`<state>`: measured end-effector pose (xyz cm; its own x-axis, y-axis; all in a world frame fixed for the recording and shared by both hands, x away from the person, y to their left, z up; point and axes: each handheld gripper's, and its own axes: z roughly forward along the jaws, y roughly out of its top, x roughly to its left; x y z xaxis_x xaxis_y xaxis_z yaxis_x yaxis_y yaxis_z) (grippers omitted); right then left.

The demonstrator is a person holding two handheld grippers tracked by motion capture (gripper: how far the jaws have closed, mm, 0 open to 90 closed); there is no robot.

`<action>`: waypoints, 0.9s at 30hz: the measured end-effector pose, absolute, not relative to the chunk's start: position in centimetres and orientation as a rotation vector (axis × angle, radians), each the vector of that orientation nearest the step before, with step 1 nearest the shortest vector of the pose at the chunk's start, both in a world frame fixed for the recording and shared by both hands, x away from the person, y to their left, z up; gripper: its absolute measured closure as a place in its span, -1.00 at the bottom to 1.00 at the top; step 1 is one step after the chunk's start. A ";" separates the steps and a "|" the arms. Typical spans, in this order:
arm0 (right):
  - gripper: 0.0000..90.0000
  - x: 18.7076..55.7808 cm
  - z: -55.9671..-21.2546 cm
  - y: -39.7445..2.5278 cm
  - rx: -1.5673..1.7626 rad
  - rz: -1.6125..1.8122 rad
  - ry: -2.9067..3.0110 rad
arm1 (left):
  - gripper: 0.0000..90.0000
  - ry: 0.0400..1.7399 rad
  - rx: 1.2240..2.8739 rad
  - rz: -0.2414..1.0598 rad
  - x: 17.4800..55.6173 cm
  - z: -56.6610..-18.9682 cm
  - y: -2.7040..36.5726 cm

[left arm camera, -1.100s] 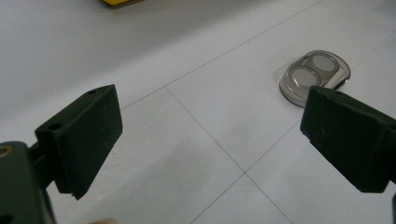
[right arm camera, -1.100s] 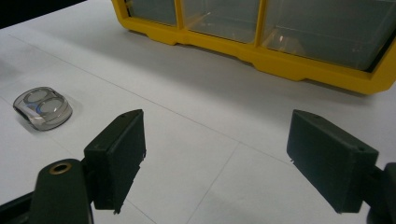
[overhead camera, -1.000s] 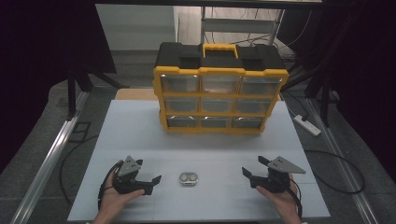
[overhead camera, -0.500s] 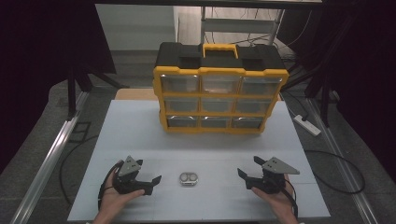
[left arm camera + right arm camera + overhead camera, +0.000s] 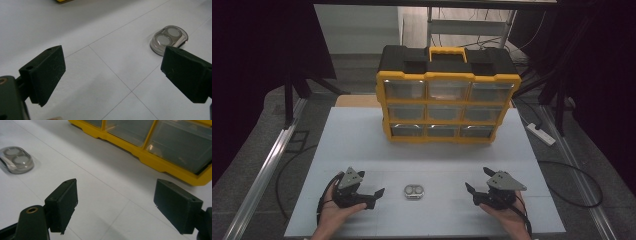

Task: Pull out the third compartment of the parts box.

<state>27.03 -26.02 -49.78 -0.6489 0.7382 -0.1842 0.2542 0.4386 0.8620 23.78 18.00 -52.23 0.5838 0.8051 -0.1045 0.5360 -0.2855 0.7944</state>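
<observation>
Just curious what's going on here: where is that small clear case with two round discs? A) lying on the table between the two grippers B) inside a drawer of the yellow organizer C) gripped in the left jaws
A: the small clear case lies on the table between the open left gripper and right gripper, touching neither.

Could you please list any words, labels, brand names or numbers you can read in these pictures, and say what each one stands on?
None can be read.
Yellow and black drawer organizer: no legible label or brand on its frame, handle or clear drawer fronts.
Small clear case with two round pads inside: no print visible.
Left gripper and right gripper: plain black jaws, no markings.
White table: thin seam lines, no text.
</observation>
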 end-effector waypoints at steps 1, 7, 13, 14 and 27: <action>-0.58 27.0 -49.8 -26.0 0.823 1.139 2.141 | -0.86 1.070 1.971 0.403 23.8 -52.2 18.0; -0.59 27.0 -49.8 -25.9 0.770 1.085 2.134 | -0.86 1.070 1.972 0.401 23.8 -52.2 18.0; -0.60 26.7 -49.8 -25.5 0.701 1.028 2.127 | -0.86 1.071 1.973 0.400 23.8 -52.3 18.0; -0.61 26.7 -49.8 -25.4 0.690 1.014 2.125 | -0.86 1.070 1.973 0.400 23.8 -52.3 18.0; -0.63 26.5 -49.8 -25.1 0.603 0.934 2.081 | -0.86 1.068 1.975 0.400 23.8 -52.3 18.0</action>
<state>26.47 -25.12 -49.80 -0.5975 0.6644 -0.4490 0.1060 0.6204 0.7771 23.82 18.02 -52.29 0.5868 0.8029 -0.1045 0.5371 -0.2894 0.7923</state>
